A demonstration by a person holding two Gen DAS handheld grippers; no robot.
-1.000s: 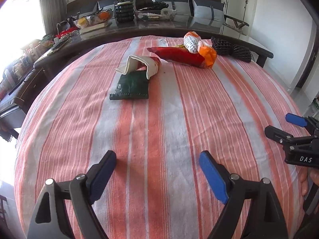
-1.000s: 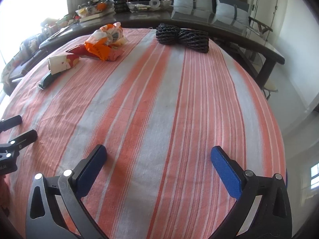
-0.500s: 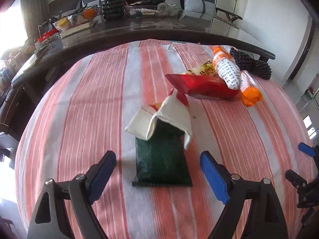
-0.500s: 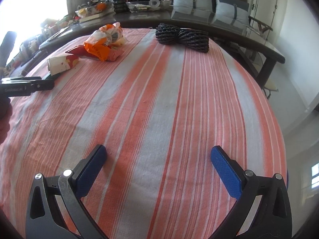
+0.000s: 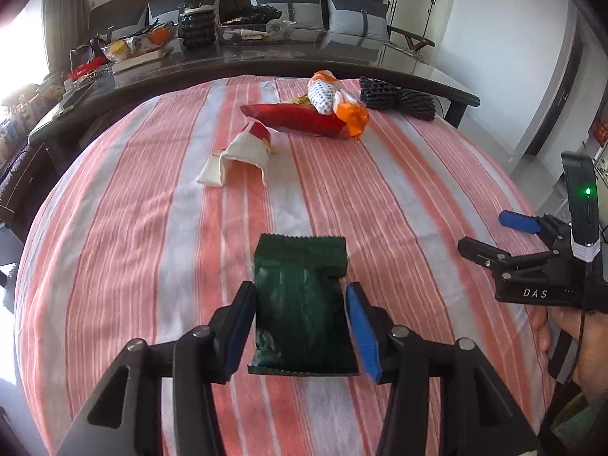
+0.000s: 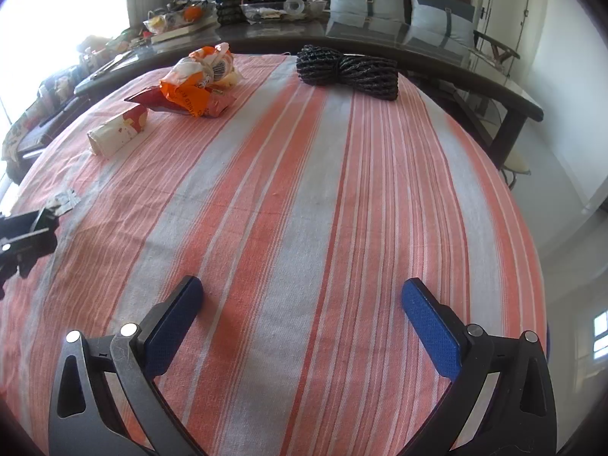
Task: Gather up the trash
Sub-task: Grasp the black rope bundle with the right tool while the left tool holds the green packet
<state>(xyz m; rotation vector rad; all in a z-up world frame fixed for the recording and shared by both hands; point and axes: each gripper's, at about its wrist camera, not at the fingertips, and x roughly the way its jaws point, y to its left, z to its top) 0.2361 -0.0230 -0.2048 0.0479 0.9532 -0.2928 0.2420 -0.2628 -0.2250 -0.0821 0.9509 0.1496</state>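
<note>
Now the left gripper [image 5: 300, 317], jaws just closing, clamps the dark green wrapper [image 5: 302, 304] above the striped tablecloth [image 5: 152, 228]; the right gripper [image 6: 302, 319] gapes empty.

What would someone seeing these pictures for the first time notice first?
Most likely the dark green wrapper, caught between the pads of the left gripper, whose jaws have just been closing, near the front of the orange-striped tablecloth. Next, the heap of red and orange snack bags at the far side, with a white wrapper just in front. The right gripper hangs open over bare cloth.
</note>
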